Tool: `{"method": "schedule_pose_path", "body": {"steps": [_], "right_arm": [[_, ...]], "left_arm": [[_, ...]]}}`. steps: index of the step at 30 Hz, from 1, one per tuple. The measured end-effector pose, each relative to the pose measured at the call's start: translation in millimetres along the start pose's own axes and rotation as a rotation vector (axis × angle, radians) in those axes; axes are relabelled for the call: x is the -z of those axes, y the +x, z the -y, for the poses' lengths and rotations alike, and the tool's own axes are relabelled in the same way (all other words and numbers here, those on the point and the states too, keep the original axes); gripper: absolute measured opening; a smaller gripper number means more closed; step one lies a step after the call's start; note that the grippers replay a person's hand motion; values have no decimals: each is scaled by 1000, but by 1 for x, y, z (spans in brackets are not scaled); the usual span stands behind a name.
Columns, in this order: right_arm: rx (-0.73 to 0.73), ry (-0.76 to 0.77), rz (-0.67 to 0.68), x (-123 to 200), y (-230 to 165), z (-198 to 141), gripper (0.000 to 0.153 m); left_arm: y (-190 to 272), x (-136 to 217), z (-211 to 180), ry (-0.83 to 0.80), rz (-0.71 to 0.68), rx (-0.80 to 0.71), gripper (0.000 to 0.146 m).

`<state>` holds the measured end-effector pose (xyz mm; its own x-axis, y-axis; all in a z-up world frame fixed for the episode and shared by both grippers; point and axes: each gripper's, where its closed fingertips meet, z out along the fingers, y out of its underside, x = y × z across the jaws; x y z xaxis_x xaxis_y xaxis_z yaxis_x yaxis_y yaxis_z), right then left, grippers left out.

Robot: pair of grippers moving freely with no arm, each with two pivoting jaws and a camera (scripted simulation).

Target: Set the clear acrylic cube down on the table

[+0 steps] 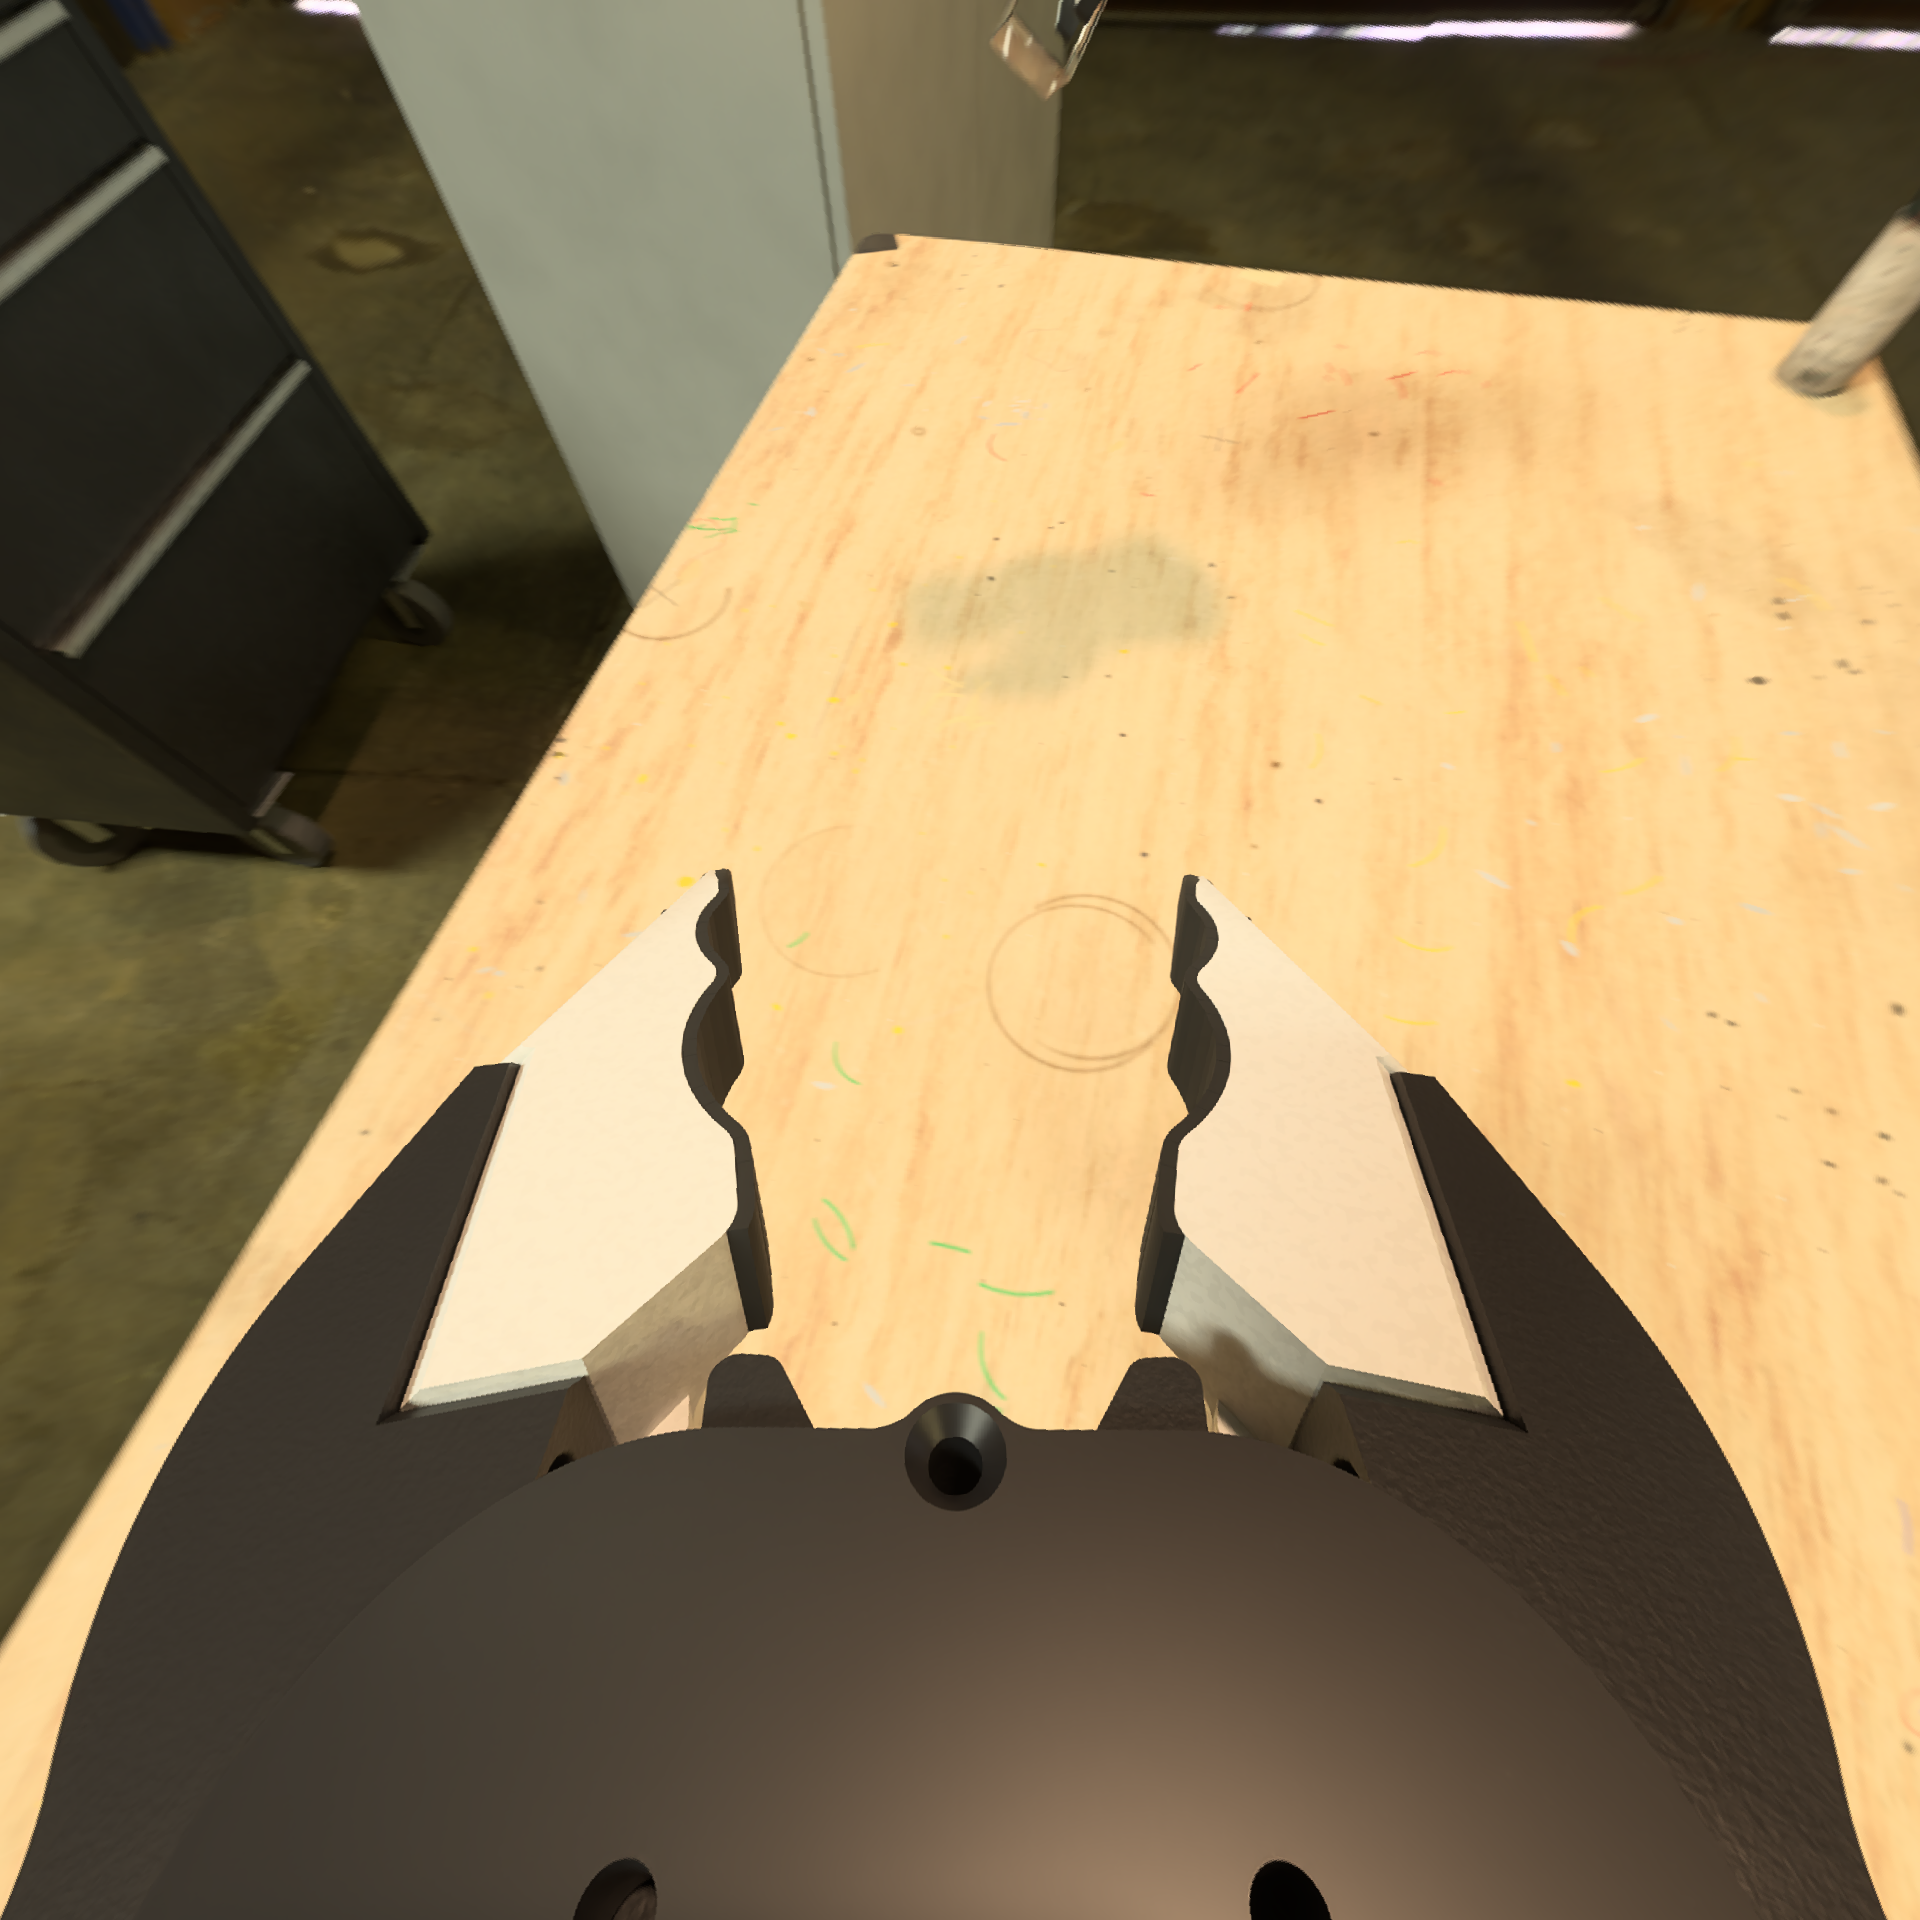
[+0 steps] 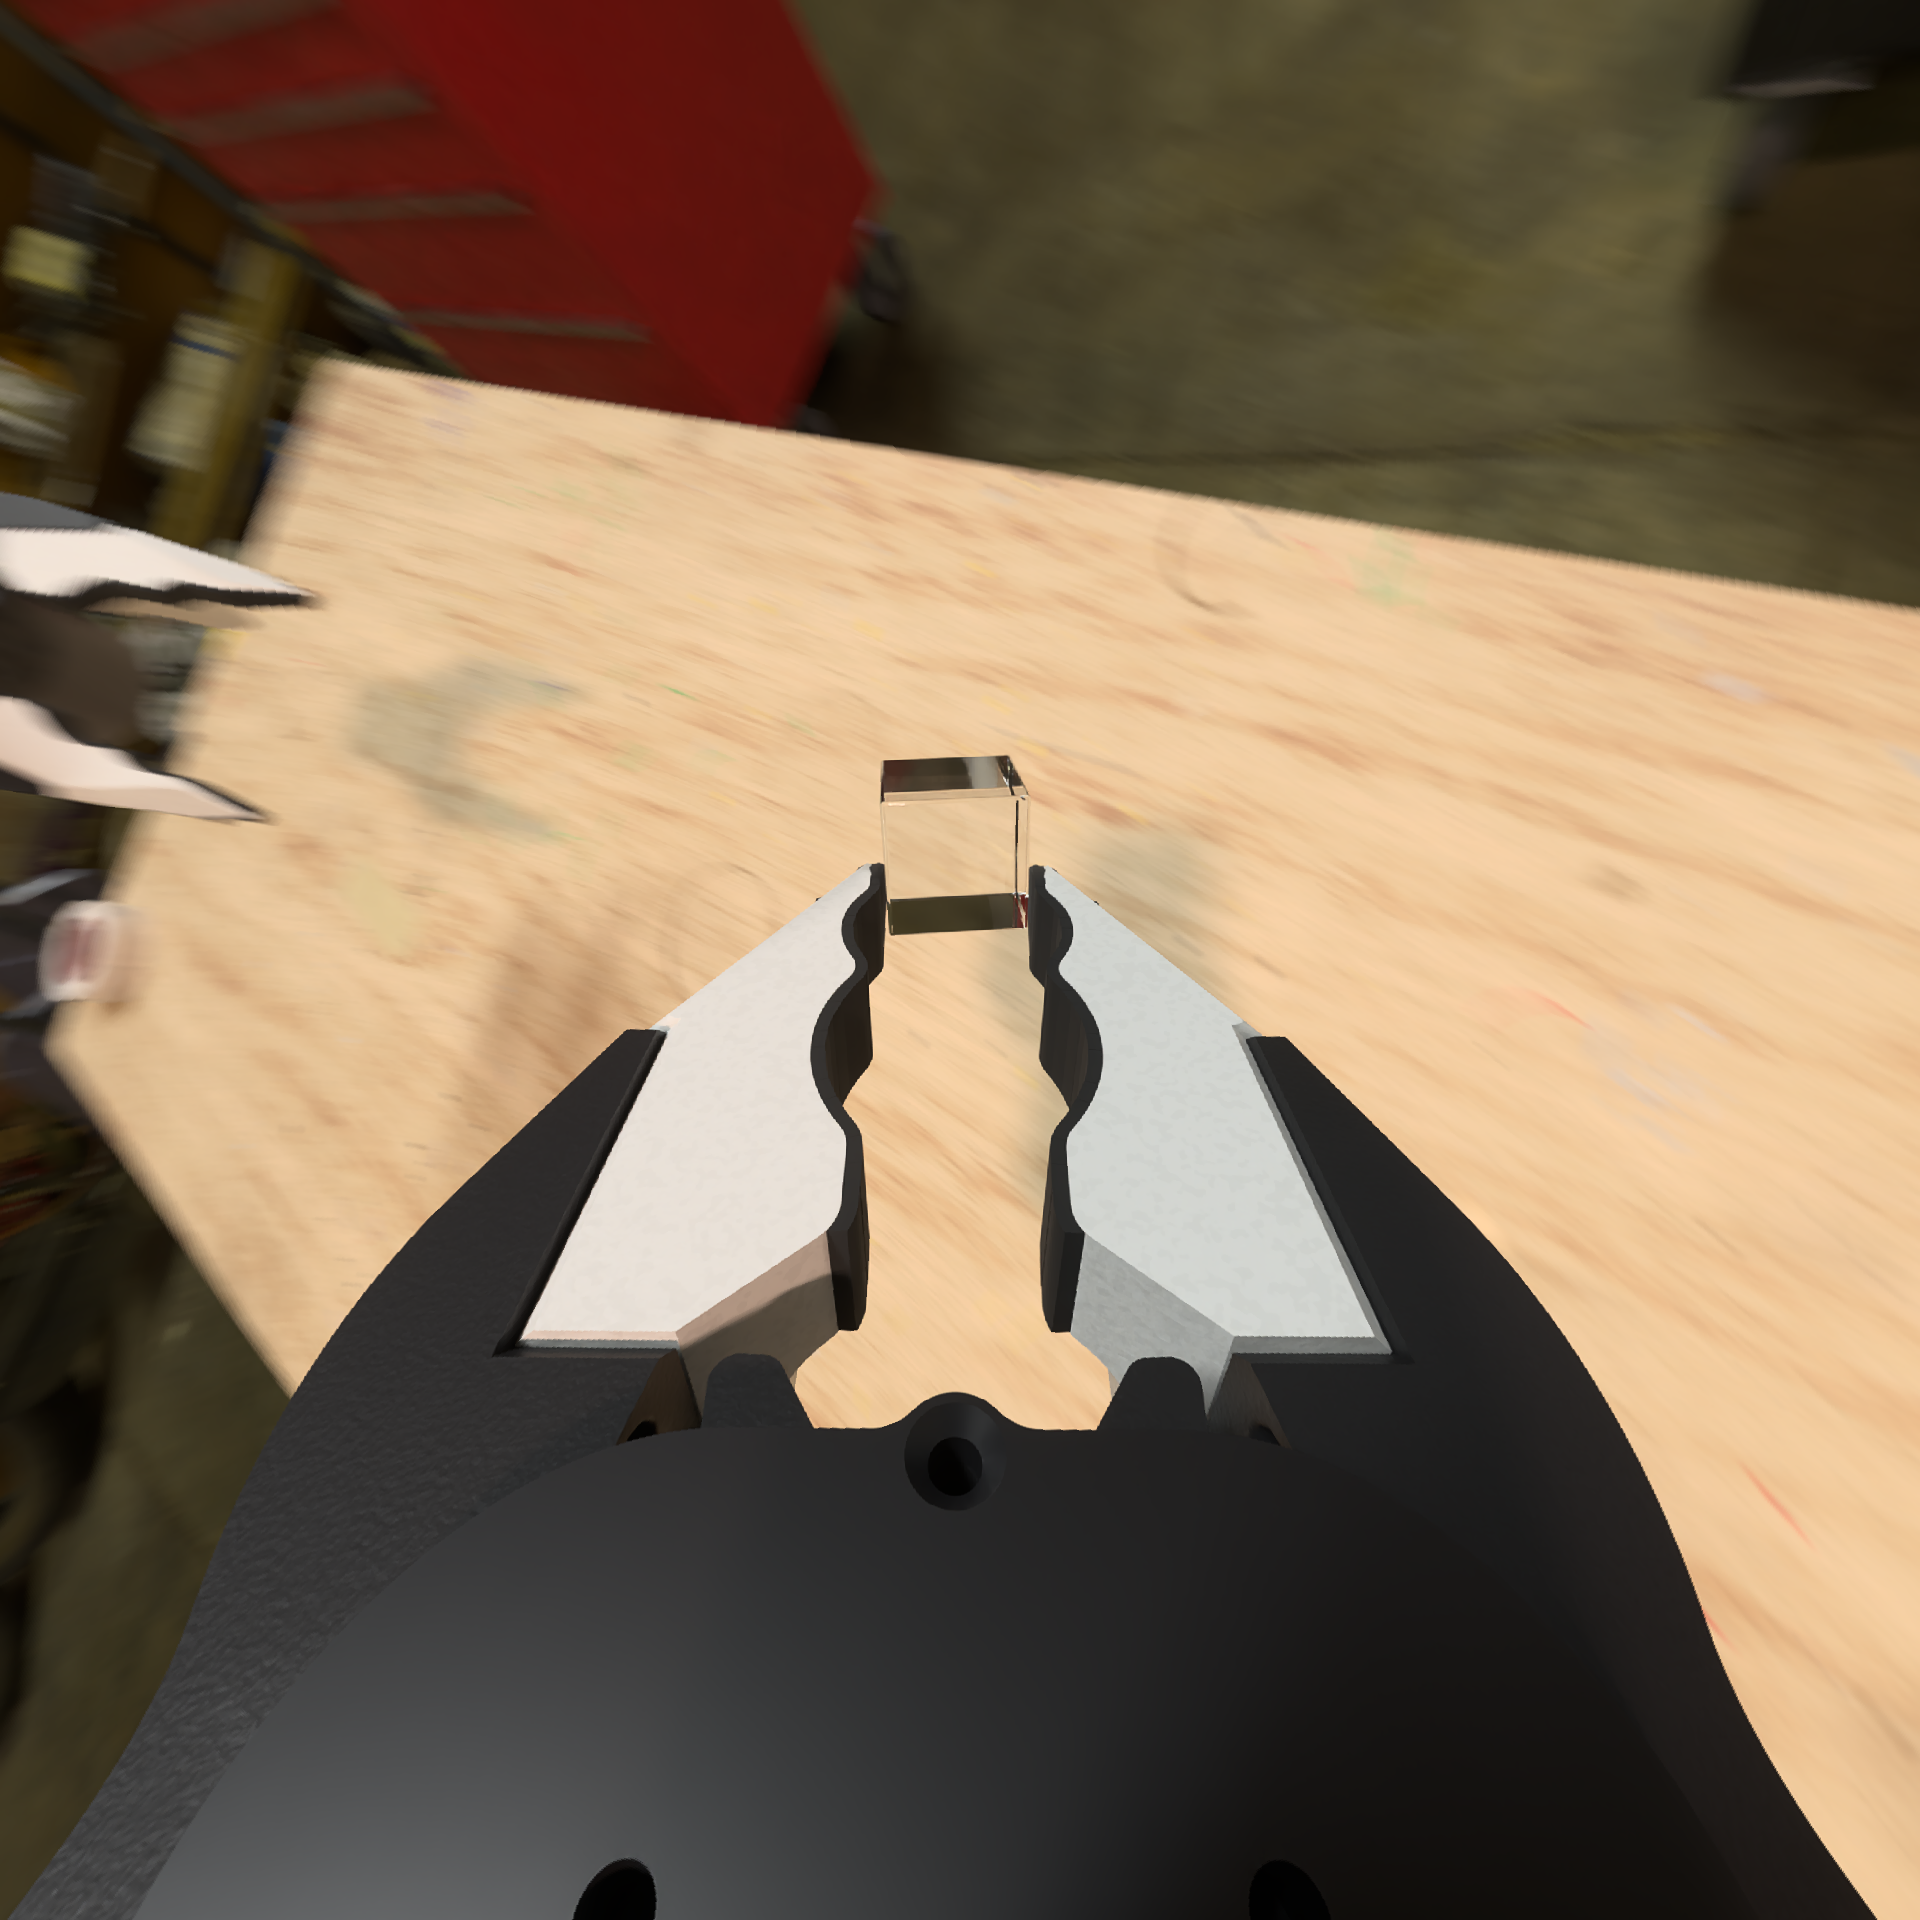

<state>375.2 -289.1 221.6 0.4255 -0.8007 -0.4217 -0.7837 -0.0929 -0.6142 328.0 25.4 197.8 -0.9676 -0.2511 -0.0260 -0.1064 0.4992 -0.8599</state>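
Observation:
In the right wrist view my right gripper (image 2: 954, 896) is shut on the clear acrylic cube (image 2: 951, 836). Its fingertips pinch the cube's lower sides, and the cube sticks out past the tips, held above the wooden table (image 2: 1455, 831). In the left wrist view the cube (image 1: 1029, 52) and part of the right gripper show at the top edge, high over the table's far end. My left gripper (image 1: 956, 894) is open and empty over the table's (image 1: 1351, 644) near left part. It also shows at the left edge of the right wrist view (image 2: 156, 696).
A whitish roll (image 1: 1860, 312) stands at the table's far right corner. A dark drawer cabinet (image 1: 156, 468) and a grey cabinet (image 1: 644, 260) stand on the floor to the left. A red cabinet (image 2: 582, 187) is beyond the table. A small clear object (image 2: 88, 951) sits at the table's left edge.

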Motion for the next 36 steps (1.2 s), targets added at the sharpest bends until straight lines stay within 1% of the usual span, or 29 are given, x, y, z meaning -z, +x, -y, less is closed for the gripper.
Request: {"method": "schedule_pose_path", "body": {"steps": [3,4,6,9,11,13,17,21,23,28,34,36], "right_arm": [[-14,-113,-280,58,70,-41,27],[-32,-165,-356,72,92,-59,27],[-98,-282,-455,90,126,-101,27],[-180,-419,-533,101,160,-156,27],[-219,-456,-572,101,178,-179,27],[-258,-469,-609,98,193,-193,27],[-321,-510,-696,92,214,-211,27],[-316,-486,-769,90,229,-206,27],[-326,-488,-783,85,234,-206,27],[-350,-536,-804,69,246,-218,27],[-378,-568,-836,65,255,-228,27],[-378,-569,-855,66,255,-230,43]], "left_arm": [[14,1,-14,23,-72,34,80],[18,0,-18,24,-95,47,78],[25,-3,-26,21,-134,74,76],[28,-7,-35,-3,-159,92,75],[24,-7,-37,-11,-148,93,75],[22,-7,-36,-2,-151,102,74],[22,-4,-36,-12,-151,93,70],[20,1,-37,-14,-131,82,69],[20,3,-37,-6,-137,87,68],[22,6,-42,-30,-140,73,66],[20,12,-45,-29,-143,72,62],[19,13,-47,-31,-140,78,62]]}}
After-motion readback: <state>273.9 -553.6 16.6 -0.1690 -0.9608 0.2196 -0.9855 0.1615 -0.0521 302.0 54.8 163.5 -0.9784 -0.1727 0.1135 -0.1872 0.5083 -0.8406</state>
